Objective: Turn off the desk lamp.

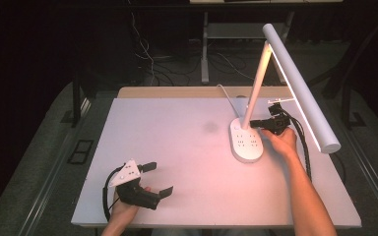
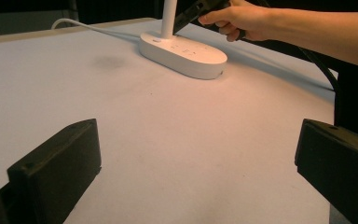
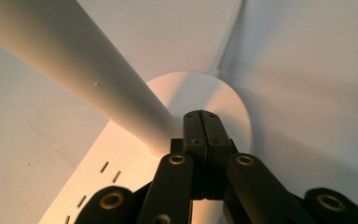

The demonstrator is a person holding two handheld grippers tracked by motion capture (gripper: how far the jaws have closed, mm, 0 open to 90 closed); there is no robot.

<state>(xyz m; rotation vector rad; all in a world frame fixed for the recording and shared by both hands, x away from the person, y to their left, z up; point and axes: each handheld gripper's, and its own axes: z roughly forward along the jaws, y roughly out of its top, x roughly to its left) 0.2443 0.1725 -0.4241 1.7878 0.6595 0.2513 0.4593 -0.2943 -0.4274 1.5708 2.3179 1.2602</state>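
White tabletop (image 1: 177, 147) in dark room – lit desk lamp (image 1: 295, 73) at right

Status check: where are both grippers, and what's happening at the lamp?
Left gripper open, idle at near table edge. Right gripper shut, jaws tip at lamp base beside the stem. Lamp lit, upright. Nothing in the way.

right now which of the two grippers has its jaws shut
The right gripper, at the foot of the desk lamp: its jaws are pressed together with nothing between them. The left gripper, near the table's front edge, has its jaws spread wide.
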